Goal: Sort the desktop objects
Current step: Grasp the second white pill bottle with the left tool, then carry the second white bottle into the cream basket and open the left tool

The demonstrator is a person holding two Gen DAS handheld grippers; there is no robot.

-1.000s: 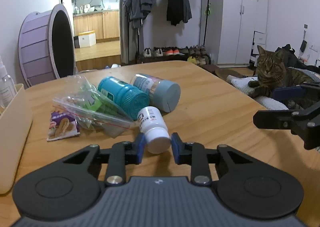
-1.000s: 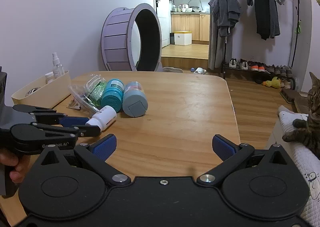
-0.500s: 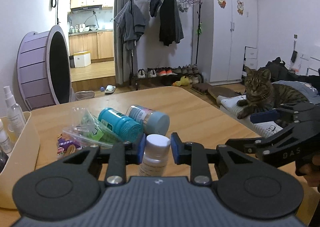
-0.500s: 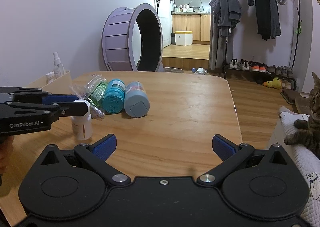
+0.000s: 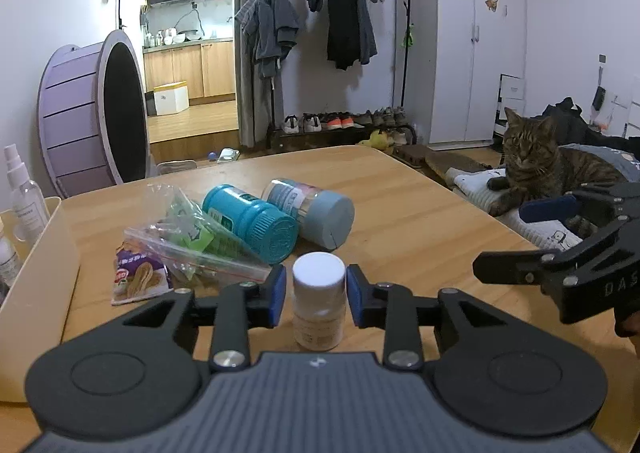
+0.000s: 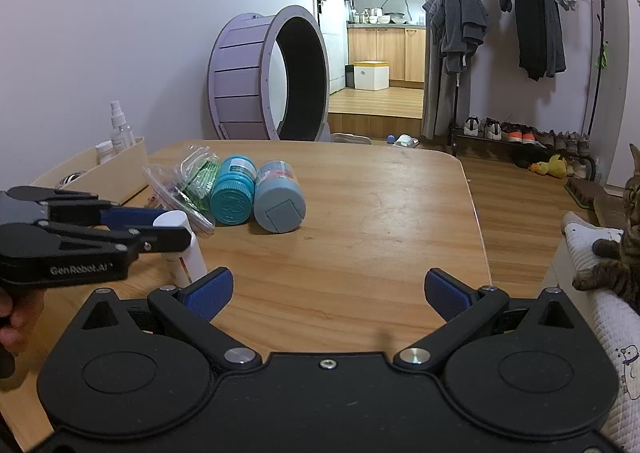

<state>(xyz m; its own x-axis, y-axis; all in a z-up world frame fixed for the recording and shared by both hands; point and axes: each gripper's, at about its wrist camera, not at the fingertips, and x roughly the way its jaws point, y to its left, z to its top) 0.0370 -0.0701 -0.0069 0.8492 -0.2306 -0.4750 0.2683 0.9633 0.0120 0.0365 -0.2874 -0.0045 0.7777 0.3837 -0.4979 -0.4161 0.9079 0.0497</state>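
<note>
the left gripper (image 5: 316,295) has its blue pads either side of the upright white bottle (image 5: 319,305) on the wooden table (image 5: 420,221), seemingly pinching it, though contact is hard to confirm. the right gripper (image 6: 328,293) hangs spread wide, holding nothing.

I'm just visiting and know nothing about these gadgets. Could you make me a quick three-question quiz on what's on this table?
1. True or false: the white bottle stands upright between the left gripper pads.
2. How many capped jars lie on their sides on the table?
3. The right gripper is: A) shut on a jar, B) open and holding nothing, C) out of view.

Key: 1 true; 2 two, the teal jar and the grey-blue jar; 3 B.
</note>
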